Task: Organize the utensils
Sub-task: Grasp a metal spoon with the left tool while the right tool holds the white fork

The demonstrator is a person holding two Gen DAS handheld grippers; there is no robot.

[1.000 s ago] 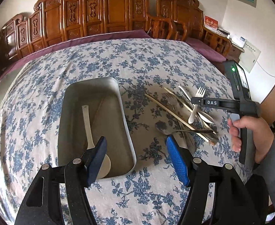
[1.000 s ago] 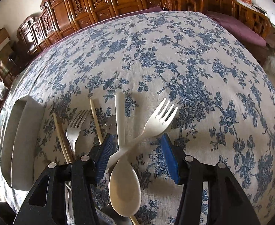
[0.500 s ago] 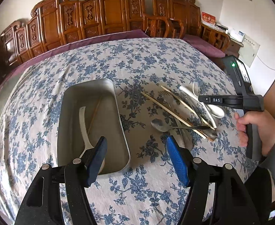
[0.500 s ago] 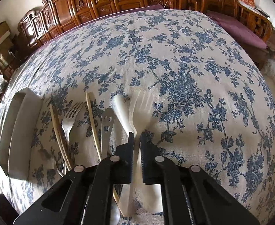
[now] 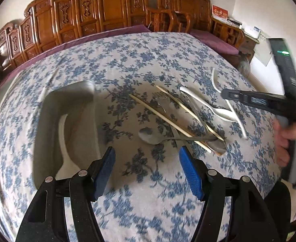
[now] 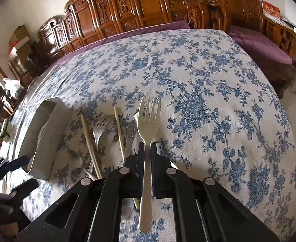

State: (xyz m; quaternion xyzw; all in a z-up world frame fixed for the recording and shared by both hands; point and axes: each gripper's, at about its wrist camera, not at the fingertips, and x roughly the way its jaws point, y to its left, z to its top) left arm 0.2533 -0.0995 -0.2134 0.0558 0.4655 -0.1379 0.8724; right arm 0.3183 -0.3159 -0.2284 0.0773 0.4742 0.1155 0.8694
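My right gripper (image 6: pixel 147 148) is shut on a white plastic fork (image 6: pixel 149 119) and holds it above the table, tines forward. From the left wrist view that fork (image 5: pixel 215 80) hangs in the right gripper (image 5: pixel 227 95) over the utensil pile. The pile has chopsticks (image 5: pixel 168 120), a metal spoon (image 5: pixel 150 137), a metal fork (image 5: pixel 159 98) and a white spoon (image 5: pixel 206 104). My left gripper (image 5: pixel 147 168) is open and empty, low between the pile and a metal tray (image 5: pixel 67 96) that holds a white spoon (image 5: pixel 64 141).
A blue-flowered cloth (image 6: pixel 208 80) covers the round table. Carved wooden chairs (image 5: pixel 107 14) line the far wall. The tray shows at the left in the right wrist view (image 6: pixel 45 129). The table edge drops off at the right.
My right gripper has closed on the white fork and lifted it off the pile. My left gripper has shifted right, away from the tray, still open.
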